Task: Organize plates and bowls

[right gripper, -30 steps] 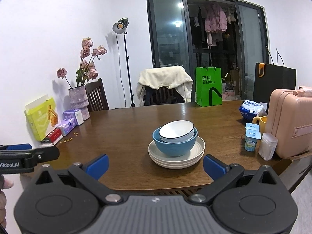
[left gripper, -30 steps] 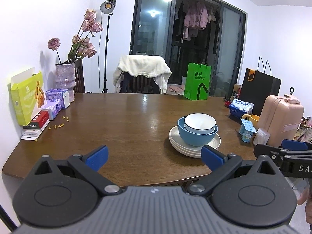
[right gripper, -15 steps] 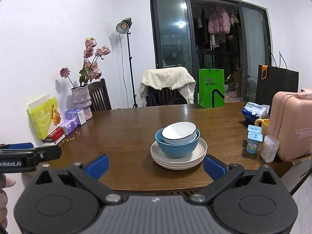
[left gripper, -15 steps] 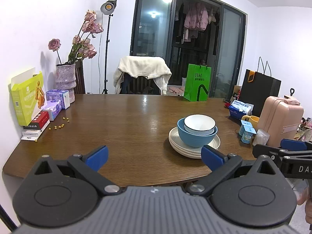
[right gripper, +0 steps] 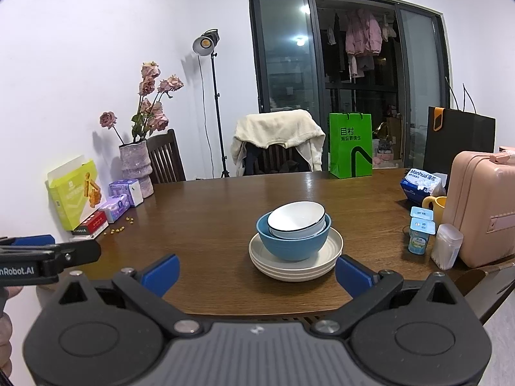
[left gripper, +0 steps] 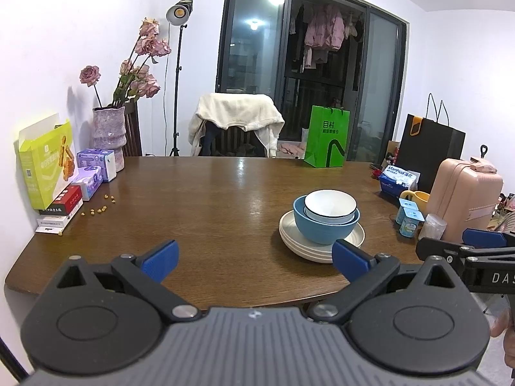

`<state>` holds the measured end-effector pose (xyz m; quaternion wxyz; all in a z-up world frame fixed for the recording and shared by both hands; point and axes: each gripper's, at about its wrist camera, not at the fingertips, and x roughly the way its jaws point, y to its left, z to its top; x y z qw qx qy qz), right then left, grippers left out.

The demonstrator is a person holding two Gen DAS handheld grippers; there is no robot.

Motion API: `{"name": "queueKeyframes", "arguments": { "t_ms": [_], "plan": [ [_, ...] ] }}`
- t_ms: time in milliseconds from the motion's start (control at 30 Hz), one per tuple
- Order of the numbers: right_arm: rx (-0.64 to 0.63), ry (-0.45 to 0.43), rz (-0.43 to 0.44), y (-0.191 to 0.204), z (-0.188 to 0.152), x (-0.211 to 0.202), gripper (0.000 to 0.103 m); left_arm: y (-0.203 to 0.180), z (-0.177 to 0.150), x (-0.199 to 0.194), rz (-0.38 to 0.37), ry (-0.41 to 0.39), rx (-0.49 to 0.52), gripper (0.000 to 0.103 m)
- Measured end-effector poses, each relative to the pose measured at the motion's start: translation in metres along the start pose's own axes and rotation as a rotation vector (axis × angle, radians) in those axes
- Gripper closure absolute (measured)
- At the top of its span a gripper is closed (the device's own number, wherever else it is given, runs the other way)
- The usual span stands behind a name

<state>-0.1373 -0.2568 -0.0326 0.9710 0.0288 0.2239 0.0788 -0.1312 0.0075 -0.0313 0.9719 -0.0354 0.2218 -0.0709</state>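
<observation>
Table [right gripper: 206, 225] near edge: plates [right gripper: 296, 265], both tongs wide.

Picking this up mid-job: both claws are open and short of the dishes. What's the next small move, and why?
Probably ease the right claw forward toward the white bowl. It sits tilted on top, nested in the blue bowl, on the stacked plates. The claw is open, empty and roughly lined up with it.

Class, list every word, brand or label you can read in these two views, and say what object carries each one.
"Manhua" – blue and white tissue pack at the table's right edge.
"目村" – green paper bag.
"nRobot.AI" (start cut off) – black left gripper.
"DAS" (cut off) – black right gripper.
Yellow-green carton, purple boxes, red box and yoghurt cups: print too small to read.
</observation>
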Motion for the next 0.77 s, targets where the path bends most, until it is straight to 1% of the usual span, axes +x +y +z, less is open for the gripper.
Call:
{"name": "queueKeyframes", "arguments": {
  "t_ms": [633, 767],
  "plan": [
    [-0.003, 0.018, 0.011, -0.002, 0.002, 0.007, 0.0, 0.0, 0.003, 0.001, 0.002, 0.001, 0.008, 0.0],
    [-0.003, 0.028, 0.015, -0.002, 0.002, 0.01, 0.0, 0.002, 0.003, 0.002, -0.011, 0.005, 0.001, 0.0]
  ]
}}
